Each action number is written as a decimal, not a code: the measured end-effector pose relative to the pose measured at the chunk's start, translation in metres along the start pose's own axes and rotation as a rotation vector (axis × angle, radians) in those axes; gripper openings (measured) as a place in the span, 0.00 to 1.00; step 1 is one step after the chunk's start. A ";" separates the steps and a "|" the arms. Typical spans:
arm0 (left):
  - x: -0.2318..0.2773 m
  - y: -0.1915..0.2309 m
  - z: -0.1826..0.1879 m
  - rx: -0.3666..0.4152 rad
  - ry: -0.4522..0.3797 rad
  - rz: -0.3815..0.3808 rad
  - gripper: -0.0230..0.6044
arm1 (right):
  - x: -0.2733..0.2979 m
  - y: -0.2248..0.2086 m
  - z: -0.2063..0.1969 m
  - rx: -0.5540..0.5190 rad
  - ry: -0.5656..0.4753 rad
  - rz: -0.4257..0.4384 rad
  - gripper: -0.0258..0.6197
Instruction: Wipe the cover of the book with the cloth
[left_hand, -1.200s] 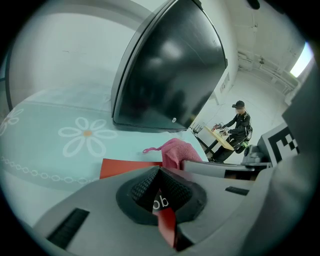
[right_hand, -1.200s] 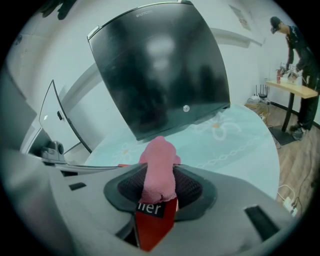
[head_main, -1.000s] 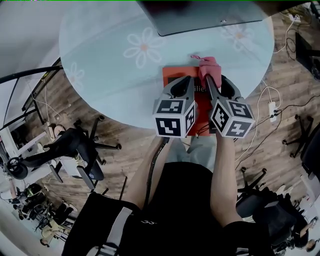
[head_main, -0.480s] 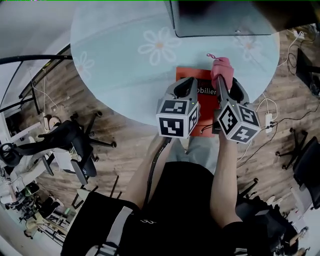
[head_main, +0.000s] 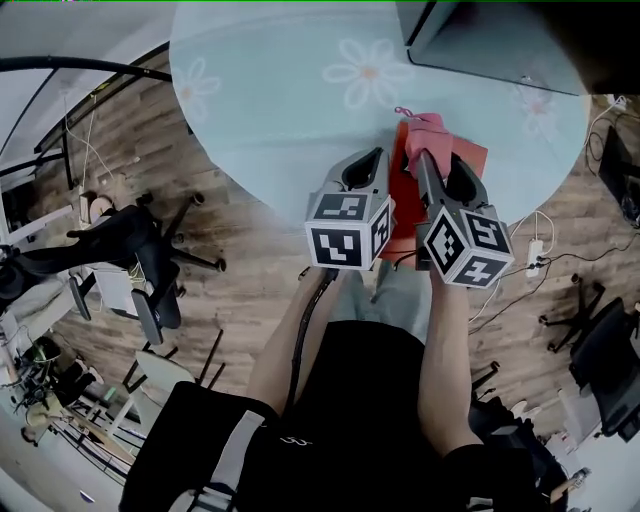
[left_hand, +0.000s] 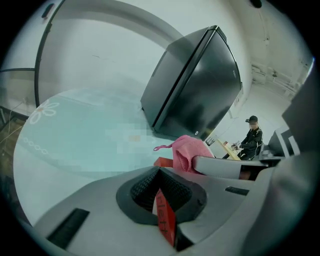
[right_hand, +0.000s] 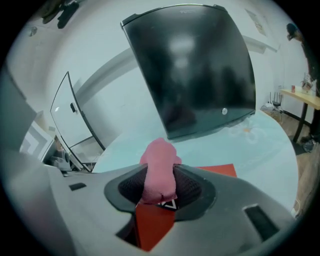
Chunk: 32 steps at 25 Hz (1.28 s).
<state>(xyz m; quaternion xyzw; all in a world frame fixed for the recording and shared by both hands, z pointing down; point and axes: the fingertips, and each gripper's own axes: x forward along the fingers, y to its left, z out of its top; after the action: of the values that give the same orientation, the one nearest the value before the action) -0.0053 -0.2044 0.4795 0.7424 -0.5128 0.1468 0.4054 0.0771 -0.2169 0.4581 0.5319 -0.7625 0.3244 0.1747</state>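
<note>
the left gripper (head_main: 376, 160) has its jaws closed tight on an edge of the red book (head_main: 468, 156), which lies by the near edge of the round glass bench (head_main: 280, 110), in front of a dark monitor (head_main: 500, 40). the right gripper (head_main: 421, 158) has its jaws clamped on a bunched pink cloth (head_main: 424, 130), over the far part of the book's cover.
</note>
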 end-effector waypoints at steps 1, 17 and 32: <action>-0.001 0.003 -0.004 -0.012 0.005 0.001 0.06 | 0.001 0.004 -0.005 -0.005 0.012 0.006 0.28; -0.010 0.013 -0.045 -0.094 0.034 0.019 0.06 | -0.003 0.030 -0.048 -0.043 0.091 0.068 0.28; -0.002 -0.029 -0.062 -0.056 0.047 0.001 0.06 | -0.032 -0.023 -0.054 0.000 0.065 0.014 0.28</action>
<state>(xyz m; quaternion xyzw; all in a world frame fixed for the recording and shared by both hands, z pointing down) 0.0317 -0.1520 0.5038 0.7269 -0.5075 0.1497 0.4379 0.1059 -0.1626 0.4852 0.5157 -0.7601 0.3428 0.1971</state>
